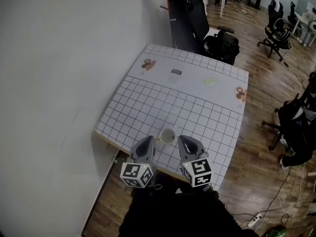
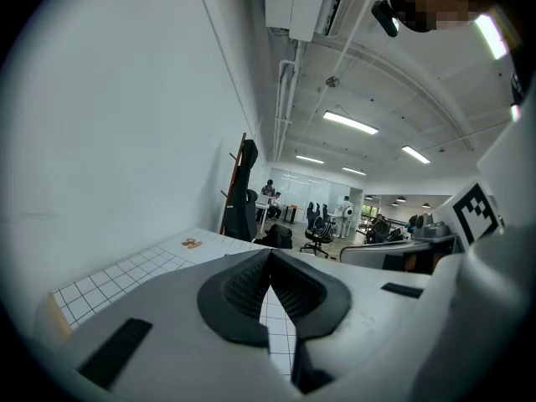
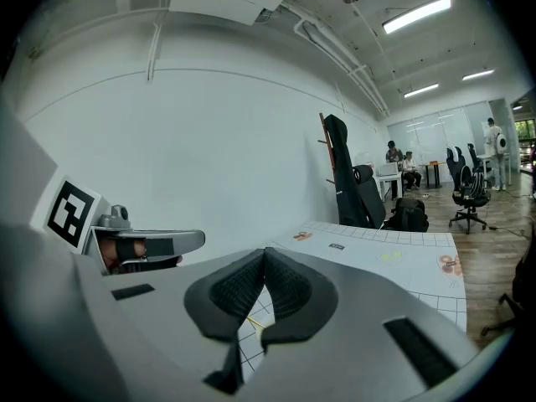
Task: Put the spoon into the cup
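A small pale cup [image 1: 168, 136] stands near the front edge of the white grid-patterned table [image 1: 148, 107]. I cannot make out the spoon for certain. A thin yellowish sliver [image 3: 249, 320] shows on the cloth through the gap below the right jaws. My left gripper [image 1: 149, 139] hovers just left of the cup, my right gripper [image 1: 183, 138] just right of it, neither touching it. In the left gripper view the left gripper [image 2: 270, 254] has its pads pressed together with nothing between. In the right gripper view the right gripper [image 3: 265, 252] is likewise shut and holds nothing.
Small printed pictures [image 1: 148, 63] [image 1: 210, 81] [image 1: 240, 94] lie along the table's far edge. A white wall runs along the left. A black office chair [image 1: 197, 14] and a dark bag [image 1: 222, 46] stand behind the table, and more chairs [image 1: 276, 31] stand on the wooden floor at the right.
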Demonstrator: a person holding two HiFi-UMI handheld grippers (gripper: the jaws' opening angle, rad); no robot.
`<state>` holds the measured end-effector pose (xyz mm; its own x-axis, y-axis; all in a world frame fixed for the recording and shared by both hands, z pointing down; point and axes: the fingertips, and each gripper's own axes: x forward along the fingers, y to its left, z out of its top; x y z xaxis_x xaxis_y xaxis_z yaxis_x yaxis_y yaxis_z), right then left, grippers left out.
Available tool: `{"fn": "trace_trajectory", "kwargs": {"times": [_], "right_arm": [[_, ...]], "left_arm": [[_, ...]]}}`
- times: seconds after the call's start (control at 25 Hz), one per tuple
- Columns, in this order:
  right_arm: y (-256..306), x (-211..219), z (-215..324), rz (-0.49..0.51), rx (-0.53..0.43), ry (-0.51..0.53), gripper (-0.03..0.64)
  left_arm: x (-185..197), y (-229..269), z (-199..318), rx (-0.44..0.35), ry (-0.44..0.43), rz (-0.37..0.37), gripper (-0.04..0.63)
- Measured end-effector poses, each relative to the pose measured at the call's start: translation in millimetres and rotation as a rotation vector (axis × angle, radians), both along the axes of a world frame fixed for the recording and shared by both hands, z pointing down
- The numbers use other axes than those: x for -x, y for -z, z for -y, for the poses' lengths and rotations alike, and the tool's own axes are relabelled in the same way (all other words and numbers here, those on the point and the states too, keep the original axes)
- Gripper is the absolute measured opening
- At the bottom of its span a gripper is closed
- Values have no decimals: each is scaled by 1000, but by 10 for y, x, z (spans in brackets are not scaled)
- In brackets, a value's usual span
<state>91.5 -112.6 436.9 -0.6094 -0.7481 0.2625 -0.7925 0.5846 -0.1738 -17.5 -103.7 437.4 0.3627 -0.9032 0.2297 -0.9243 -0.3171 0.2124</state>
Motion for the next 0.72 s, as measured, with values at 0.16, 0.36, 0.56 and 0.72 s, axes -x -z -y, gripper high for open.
{"fn": "trace_trajectory", "kwargs": {"times": [0.16, 0.36, 0.56, 0.72], "right_arm": [[-2, 8, -25, -5, -1, 4, 15], [-20, 42, -61, -9, -2, 14, 15], [-19, 111, -113, -12, -3, 35, 15], [-40, 165, -141, -21, 0, 51, 15]], "left_arm": [[-5, -9, -19, -1, -4, -3, 34], [8, -34, -59, 1, -2, -5, 34], [28, -39, -91, 2, 1, -5, 34], [29, -50, -108, 3, -1, -7, 34]]}}
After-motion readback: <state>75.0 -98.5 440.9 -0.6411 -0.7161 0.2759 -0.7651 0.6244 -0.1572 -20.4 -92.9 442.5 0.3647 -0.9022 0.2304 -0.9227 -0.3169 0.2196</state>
